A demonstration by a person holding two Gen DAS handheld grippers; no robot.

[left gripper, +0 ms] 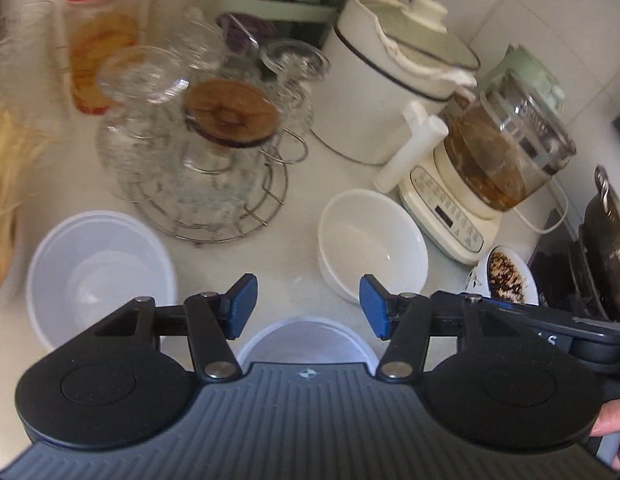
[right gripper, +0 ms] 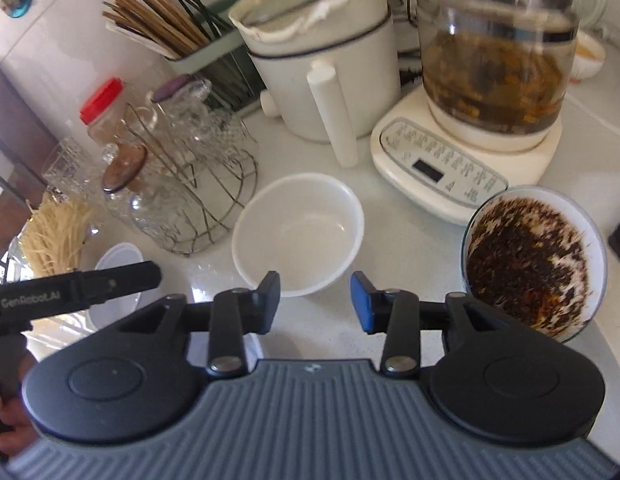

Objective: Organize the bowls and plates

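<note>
Looking barely started: white bowl [right gripper: 297, 232] sits loose at 12 o'clock of the right gripper [right gripper: 314, 302], clear plastic bowl [left gripper: 97, 268] at 10 o'clock of the left gripper [left gripper: 307, 306]. Both jaws apart, gripping nothing. Nothing stacked yet, dirty bowl [right gripper: 534, 264] untouched.

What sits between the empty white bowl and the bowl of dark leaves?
Only bare white countertop separates the empty white ceramic bowl from the leaf-filled bowl, in the right wrist view.

Left of the kettle base [right gripper: 450, 168] sits the empty bowl [right gripper: 297, 232]; the dirty bowl [right gripper: 534, 264] lies before it (wire rack [right gripper: 197, 200] farther left)
</note>
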